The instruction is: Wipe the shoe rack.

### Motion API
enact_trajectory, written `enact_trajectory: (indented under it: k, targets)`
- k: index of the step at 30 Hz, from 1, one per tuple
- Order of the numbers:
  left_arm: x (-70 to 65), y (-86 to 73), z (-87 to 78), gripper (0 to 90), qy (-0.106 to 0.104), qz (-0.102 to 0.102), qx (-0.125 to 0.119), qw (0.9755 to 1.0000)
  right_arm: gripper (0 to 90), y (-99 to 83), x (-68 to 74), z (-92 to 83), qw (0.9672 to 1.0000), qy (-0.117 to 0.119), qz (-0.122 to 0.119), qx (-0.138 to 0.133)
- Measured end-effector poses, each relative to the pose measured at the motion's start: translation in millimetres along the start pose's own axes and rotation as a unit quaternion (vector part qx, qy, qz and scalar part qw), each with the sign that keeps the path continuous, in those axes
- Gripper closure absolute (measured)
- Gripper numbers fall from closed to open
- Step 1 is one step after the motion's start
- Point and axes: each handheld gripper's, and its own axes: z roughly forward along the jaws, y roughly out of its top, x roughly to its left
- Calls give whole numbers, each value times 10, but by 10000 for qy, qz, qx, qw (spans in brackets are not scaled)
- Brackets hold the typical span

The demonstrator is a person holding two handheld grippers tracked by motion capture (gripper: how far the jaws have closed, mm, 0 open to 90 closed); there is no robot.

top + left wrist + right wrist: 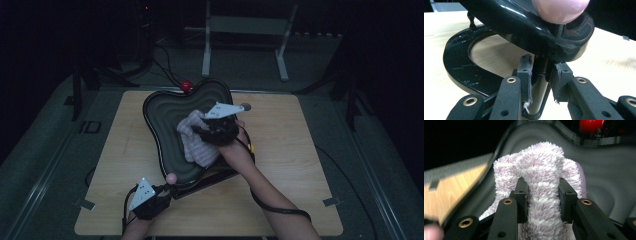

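While the right gripper [543, 200] pinches the fluffy lilac-and-white striped cloth [541, 185] over the glossy black wavy tray [165, 115], the left gripper [541, 83] clamps the tray's slim black post [539, 82].

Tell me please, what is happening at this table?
A person works with a hand-held gripper in each hand. The right hand-held gripper is shut on a fluffy lilac-and-white cloth and holds it against the wavy black tray, which stands tilted on a black stand on the wooden table. The left hand-held gripper is closed around the stand's thin black post, under a pink knob.
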Motion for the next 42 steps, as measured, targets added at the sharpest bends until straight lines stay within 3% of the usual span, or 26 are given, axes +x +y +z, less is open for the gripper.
enact_trajectory:
  k: [5, 10, 15, 20, 31, 42]
  targets:
    - [-7, -1, -1, 726, -6, 59, -8, 10000, 671, 341, -52, 105, 9996, -30, 70, -273]
    - [-7, -2, -5, 725, -46, 18, -4, 10000, 672, 591, -88, 348, 9995, -286, -51, -157]
    - [-9, -1, -6, 726, -86, 44, 4, 10000, 665, 673, -175, 638, 9989, -450, -61, 58]
    - [-4, -1, -9, 725, -101, 1, 0, 9999, 660, 558, -170, 856, 9981, -472, -254, 320]
    - [-6, 2, -9, 724, -90, -8, 16, 10000, 650, 314, -73, 726, 9983, -372, -191, 417]
    - [-5, 1, -9, 724, -93, -8, 16, 10000, 636, 10, 104, 558, 9980, -370, -336, 380]
